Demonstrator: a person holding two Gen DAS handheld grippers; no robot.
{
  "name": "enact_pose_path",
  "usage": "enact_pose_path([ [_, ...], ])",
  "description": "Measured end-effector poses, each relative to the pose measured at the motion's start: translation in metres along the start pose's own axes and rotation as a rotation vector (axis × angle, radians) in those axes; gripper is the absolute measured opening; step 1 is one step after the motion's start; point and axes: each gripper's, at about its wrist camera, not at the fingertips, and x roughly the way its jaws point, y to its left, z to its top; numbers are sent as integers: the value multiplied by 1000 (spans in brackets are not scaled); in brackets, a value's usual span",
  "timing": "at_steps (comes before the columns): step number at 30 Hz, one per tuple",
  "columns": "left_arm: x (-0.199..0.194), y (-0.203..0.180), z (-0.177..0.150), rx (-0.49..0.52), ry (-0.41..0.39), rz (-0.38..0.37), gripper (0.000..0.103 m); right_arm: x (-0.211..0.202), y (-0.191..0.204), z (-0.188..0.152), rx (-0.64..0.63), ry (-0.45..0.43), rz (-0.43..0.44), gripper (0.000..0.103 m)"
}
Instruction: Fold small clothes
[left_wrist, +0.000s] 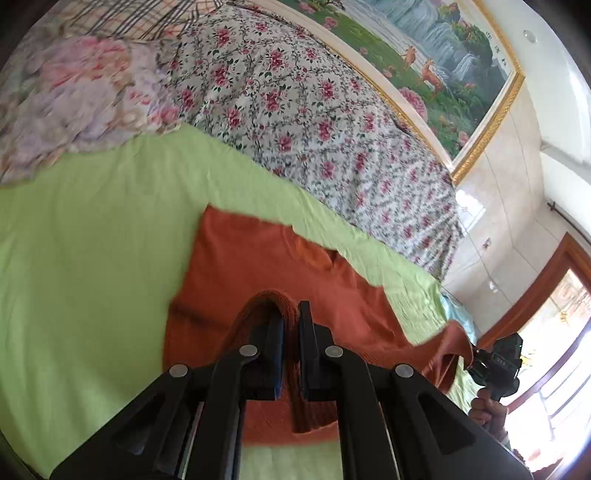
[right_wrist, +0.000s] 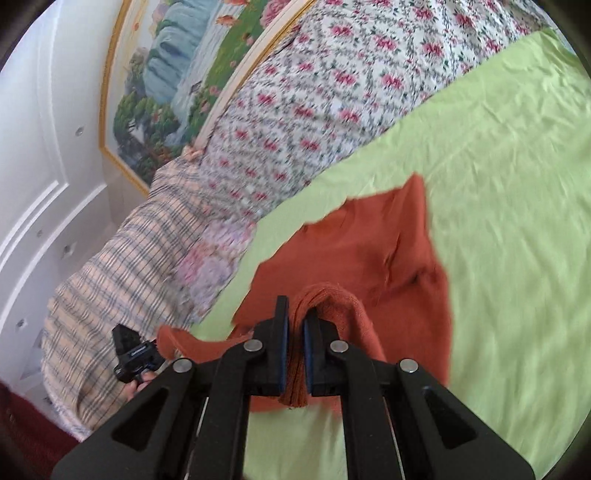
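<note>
Left wrist view: left claw (left_wrist: 291, 325) pinches the ribbed hem of the sweater (left_wrist: 243, 258), which lies ahead on the green sheet (left_wrist: 92, 240). Right claw (right_wrist: 295, 325) pinches another hem fold.

Both wrist cams look close along own fingers, tilted opposite ways; share rust-orange knit garment (left_wrist: 258, 258) (right_wrist: 369, 251), lime-green sheet (left_wrist: 92, 240) (right_wrist: 498, 184).

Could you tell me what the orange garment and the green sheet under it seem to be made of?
The orange garment looks like a knit, probably wool or acrylic: its hem, pinched in the left gripper and right gripper, shows ribbing and a matte, fuzzy surface. The green sheet looks like thin woven cotton, smooth with fine creases.
</note>
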Motion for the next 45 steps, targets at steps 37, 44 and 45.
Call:
enact_pose_path([
  [37, 250, -42, 1, 378, 473, 203, 40, 218, 10, 3, -410, 548, -276, 42],
  [44, 286, 0, 96, 216, 314, 387, 45, 227, -30, 84, -281, 298, -549, 42],
  [45, 282, 9, 107, 154, 281, 390, 47, 220, -37, 97, -218, 240, -543, 42],
])
